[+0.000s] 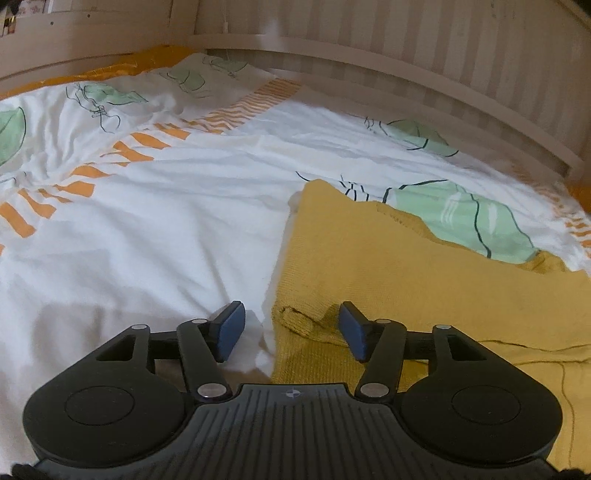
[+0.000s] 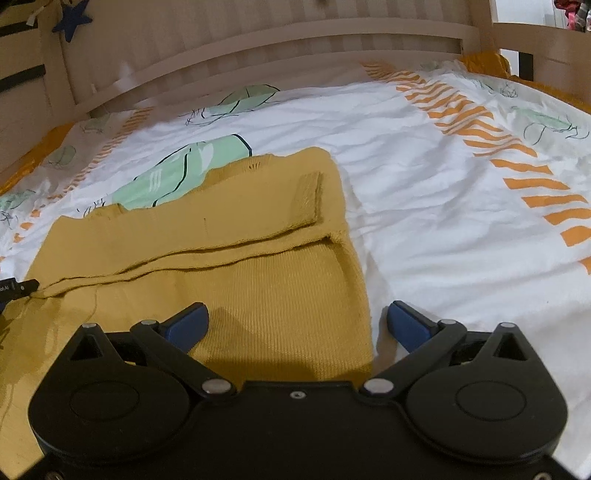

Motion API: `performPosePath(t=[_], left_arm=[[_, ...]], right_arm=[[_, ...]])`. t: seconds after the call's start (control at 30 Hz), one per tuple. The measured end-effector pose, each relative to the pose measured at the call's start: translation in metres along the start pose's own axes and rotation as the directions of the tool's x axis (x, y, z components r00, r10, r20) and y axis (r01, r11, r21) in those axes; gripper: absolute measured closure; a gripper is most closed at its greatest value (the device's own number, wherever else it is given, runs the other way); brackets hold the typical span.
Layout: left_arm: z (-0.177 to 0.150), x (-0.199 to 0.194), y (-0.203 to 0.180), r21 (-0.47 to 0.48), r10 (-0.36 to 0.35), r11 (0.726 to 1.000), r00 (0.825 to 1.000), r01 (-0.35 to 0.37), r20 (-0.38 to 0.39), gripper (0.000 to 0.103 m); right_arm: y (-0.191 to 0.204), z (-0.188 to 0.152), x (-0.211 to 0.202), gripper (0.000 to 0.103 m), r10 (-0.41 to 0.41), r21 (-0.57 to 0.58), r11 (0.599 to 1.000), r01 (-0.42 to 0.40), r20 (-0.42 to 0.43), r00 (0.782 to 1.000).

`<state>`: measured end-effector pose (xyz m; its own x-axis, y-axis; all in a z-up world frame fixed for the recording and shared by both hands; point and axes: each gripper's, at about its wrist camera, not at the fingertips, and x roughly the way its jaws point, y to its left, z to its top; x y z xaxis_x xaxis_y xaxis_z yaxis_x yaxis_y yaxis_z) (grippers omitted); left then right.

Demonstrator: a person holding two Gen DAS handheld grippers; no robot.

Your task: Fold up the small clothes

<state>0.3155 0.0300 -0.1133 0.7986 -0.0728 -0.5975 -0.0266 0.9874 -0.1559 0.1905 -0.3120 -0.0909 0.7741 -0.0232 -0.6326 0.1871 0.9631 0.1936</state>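
Observation:
A mustard-yellow knit garment (image 1: 406, 266) lies flat on the bed, with a sleeve folded across it in the right wrist view (image 2: 240, 229). My left gripper (image 1: 291, 330) is open and empty, its jaws astride the garment's near left corner. My right gripper (image 2: 297, 325) is open and empty, its jaws astride the garment's near right edge. A tip of the left gripper (image 2: 18, 288) shows at the left edge of the right wrist view, at the garment's other side.
The garment lies on a white duvet (image 1: 166, 221) with green leaf shapes and orange stripes. A slatted wooden bed rail (image 1: 443, 74) runs along the far side. A blue star (image 2: 74, 16) hangs at the far left of the right wrist view.

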Motion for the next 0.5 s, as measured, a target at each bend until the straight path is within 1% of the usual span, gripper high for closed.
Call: performPosePath(t=[0.1, 0.2, 0.23, 0.3, 0.33, 0.4, 0.43, 0.5], left_arm=[[-0.001, 0.000, 0.002, -0.010, -0.012, 1.000, 1.000, 0.012, 0.008, 0.046], [-0.002, 0.000, 0.003, -0.008, -0.012, 1.000, 1.000, 0.012, 0.013, 0.045], [-0.003, 0.000, 0.004, -0.013, -0.016, 1.000, 1.000, 0.016, 0.016, 0.045], [-0.004, -0.002, 0.007, -0.033, -0.030, 0.999, 0.999, 0.031, 0.030, 0.046], [-0.006, -0.004, 0.011, -0.057, -0.037, 0.998, 0.998, 0.040, 0.046, 0.047], [-0.007, -0.008, 0.018, -0.110, -0.046, 0.992, 0.996, 0.054, 0.072, 0.050], [-0.008, -0.009, 0.023, -0.140, -0.053, 0.988, 0.995, 0.065, 0.085, 0.050], [-0.009, -0.010, 0.030, -0.185, -0.079, 0.978, 0.992, 0.096, 0.096, 0.050]], right_arm=[[0.001, -0.001, 0.000, 0.000, -0.004, -0.008, 1.000, 0.004, 0.003, 1.000], [-0.005, 0.000, -0.004, 0.000, 0.021, 0.022, 1.000, -0.022, 0.020, 1.000], [-0.006, 0.002, -0.010, 0.001, 0.025, 0.040, 0.999, -0.027, 0.039, 0.999], [-0.001, 0.008, -0.025, 0.000, 0.033, 0.055, 0.998, -0.039, 0.108, 0.994], [0.006, 0.013, -0.034, 0.000, 0.054, 0.036, 0.998, -0.059, 0.145, 0.988], [0.026, 0.024, -0.045, 0.000, 0.111, -0.034, 0.994, -0.107, 0.181, 0.977], [0.041, 0.031, -0.047, 0.000, 0.156, -0.081, 0.986, -0.143, 0.183, 0.971], [0.070, 0.045, -0.041, 0.003, 0.252, -0.154, 0.961, -0.230, 0.143, 0.957]])
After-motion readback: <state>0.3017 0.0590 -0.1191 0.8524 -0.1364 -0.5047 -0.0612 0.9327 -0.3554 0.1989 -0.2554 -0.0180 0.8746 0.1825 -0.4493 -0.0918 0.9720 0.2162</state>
